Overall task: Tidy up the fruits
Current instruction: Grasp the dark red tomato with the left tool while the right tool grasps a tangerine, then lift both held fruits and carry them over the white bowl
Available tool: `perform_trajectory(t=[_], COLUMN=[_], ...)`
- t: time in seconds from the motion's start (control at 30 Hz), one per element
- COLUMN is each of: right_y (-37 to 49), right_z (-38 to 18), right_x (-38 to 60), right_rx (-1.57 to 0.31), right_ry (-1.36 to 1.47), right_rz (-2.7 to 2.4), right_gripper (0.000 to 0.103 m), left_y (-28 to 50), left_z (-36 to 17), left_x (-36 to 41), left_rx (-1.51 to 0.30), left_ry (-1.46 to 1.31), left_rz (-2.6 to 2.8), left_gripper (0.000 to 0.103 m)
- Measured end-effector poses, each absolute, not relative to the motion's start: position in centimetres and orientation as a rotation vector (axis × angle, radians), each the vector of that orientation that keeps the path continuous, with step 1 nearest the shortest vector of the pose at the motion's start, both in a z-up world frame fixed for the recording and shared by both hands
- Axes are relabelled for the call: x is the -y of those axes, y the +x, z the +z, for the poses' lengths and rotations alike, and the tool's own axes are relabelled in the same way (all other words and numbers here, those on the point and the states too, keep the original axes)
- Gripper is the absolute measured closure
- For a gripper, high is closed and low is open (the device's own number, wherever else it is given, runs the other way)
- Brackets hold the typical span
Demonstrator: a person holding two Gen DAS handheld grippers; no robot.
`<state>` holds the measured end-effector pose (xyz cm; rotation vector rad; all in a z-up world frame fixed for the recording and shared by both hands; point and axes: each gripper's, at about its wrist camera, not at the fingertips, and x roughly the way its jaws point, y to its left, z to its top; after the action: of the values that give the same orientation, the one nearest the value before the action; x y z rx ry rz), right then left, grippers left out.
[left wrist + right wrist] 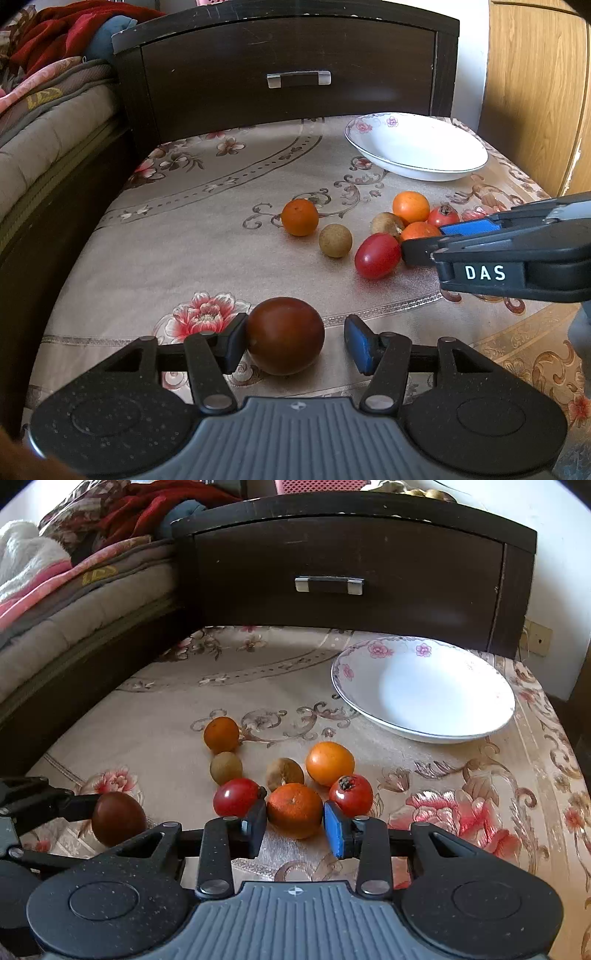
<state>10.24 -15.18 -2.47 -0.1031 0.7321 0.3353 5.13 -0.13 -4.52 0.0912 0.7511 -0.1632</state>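
Note:
My left gripper (pixel 295 343) is open around a dark brown-red tomato (pixel 284 334) on the floral tablecloth; its left pad touches the fruit and the blue right pad stands apart. My right gripper (pixel 295 829) is shut on an orange mandarin (pixel 294 809) that rests on the cloth, both pads against its sides. Around the mandarin lie a red tomato (pixel 236 796), a red fruit with a dark calyx (pixel 351 794), a larger orange (pixel 329 762) and a brown fruit (pixel 284 773). Further left are a tan round fruit (pixel 226 767) and a small orange (pixel 221 734). A white flowered bowl (pixel 424 690) stands empty at the back right.
A dark wooden nightstand (pixel 347 554) with a drawer handle rises behind the table. A bed with piled blankets (pixel 44 92) runs along the left side. A wooden door (pixel 535 92) stands at the right. The tablecloth (pixel 184 229) covers the whole table.

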Motion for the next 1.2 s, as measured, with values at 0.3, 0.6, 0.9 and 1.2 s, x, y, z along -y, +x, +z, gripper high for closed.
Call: perform_trajectory(t=[0.3, 0.6, 0.9, 1.2], right_y=[10.2, 8.7, 7.9, 7.6], right_z=[-2.1, -1.7, -2.0, -1.6], right_x=[15.8, 16.0, 16.2, 16.1], right_rx=[-0.776, -0.791, -0.791, -0.813], right_ry=[-0.074, -0.107, -0.153, -0.165], right_rz=[0.357, 0.367, 0.365, 0.363], right_gripper=[0.076, 0.077, 0.075, 0.076], left_y=[5.6, 5.4, 4.5, 4.5], left_z=[-4.2, -3.9, -4.3, -4.0], left_x=[-0.4, -0.4, -0.1, -0.3], left_rx=[-0.762, -0.773, -0.775, -0.787], left_ry=[0.076, 0.099, 0.135, 0.126], left_rz=[-0.171, -0.177, -0.175, -0.172], left_gripper=[0.050, 0.054, 0.053, 0.055])
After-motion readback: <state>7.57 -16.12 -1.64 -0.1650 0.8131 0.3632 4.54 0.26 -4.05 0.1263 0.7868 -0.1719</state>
